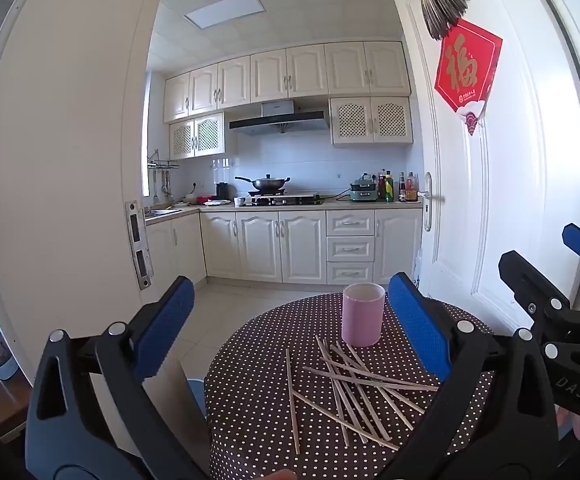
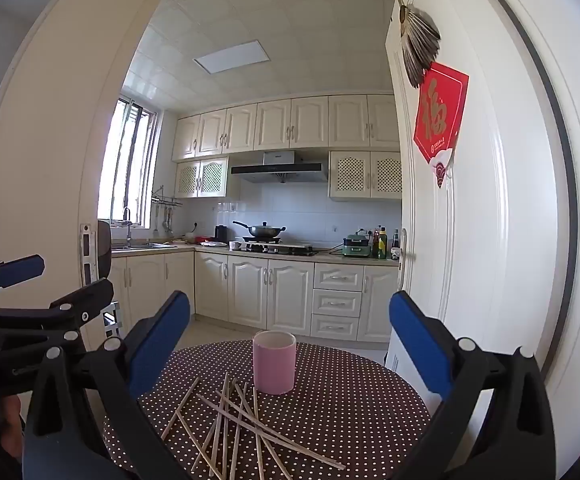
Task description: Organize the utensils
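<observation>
We've got both the left tongs [image 1: 290, 332] and right tongs [image 2: 290, 344] spread wide and empty, the loose pale wooden chopsticks [image 1: 354, 388] crisscrossed on the brown polka-dot tabletop [image 1: 249, 400] mostly pointing toward twelve o'clock, the upright pink cylindrical cup [image 1: 362, 314] just behind them, neither hand clearly nearer.

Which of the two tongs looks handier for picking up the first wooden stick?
Probably the left tongs: the scattered wooden chopsticks lie straight between its open jaws, near the pink cylindrical cup. From the right tongs they sit off to the left.
</observation>
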`<action>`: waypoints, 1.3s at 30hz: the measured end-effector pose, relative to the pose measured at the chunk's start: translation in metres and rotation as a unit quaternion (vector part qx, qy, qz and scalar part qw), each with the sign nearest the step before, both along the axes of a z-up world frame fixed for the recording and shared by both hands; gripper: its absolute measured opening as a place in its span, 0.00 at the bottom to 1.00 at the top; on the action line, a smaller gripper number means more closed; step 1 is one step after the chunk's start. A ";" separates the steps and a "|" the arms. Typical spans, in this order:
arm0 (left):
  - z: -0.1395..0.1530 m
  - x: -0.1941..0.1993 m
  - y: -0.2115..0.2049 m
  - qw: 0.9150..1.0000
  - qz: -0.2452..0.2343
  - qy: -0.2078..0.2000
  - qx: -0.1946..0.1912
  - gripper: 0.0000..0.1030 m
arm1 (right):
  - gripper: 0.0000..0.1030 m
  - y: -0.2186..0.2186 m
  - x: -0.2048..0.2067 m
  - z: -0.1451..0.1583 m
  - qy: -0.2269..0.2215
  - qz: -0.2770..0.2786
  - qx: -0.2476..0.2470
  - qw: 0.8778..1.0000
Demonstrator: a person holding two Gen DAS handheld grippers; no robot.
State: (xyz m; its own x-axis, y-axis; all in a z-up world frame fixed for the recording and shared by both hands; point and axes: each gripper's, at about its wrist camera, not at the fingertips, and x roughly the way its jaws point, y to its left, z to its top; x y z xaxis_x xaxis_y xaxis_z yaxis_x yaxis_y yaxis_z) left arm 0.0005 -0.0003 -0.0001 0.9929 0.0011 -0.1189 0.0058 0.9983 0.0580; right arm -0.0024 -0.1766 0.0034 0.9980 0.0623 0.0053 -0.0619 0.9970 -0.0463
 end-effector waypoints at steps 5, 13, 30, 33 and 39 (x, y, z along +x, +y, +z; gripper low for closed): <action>0.001 0.000 0.000 1.000 0.001 -0.001 -0.001 0.93 | 0.93 -0.001 -0.001 0.000 -0.001 -0.001 0.001 1.000; -0.002 0.005 -0.001 1.000 0.002 0.000 0.001 0.93 | 0.93 0.003 0.002 -0.004 0.003 -0.002 0.003 1.000; -0.003 0.003 0.000 1.000 0.003 -0.001 0.002 0.93 | 0.93 0.001 0.003 -0.004 0.007 -0.001 0.005 1.000; -0.003 0.004 0.001 1.000 0.004 -0.002 0.003 0.93 | 0.93 0.001 0.003 -0.003 0.009 -0.001 0.005 1.000; -0.005 0.002 0.001 1.000 0.002 -0.003 0.002 0.93 | 0.93 0.001 0.003 -0.004 0.008 -0.002 0.005 1.000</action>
State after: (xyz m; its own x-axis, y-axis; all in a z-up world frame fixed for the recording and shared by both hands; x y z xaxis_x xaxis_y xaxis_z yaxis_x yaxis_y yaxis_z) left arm 0.0024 0.0004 -0.0054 0.9937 0.0062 -0.1122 0.0008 0.9980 0.0625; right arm 0.0002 -0.1760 -0.0010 0.9982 0.0587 -0.0095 -0.0590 0.9976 -0.0355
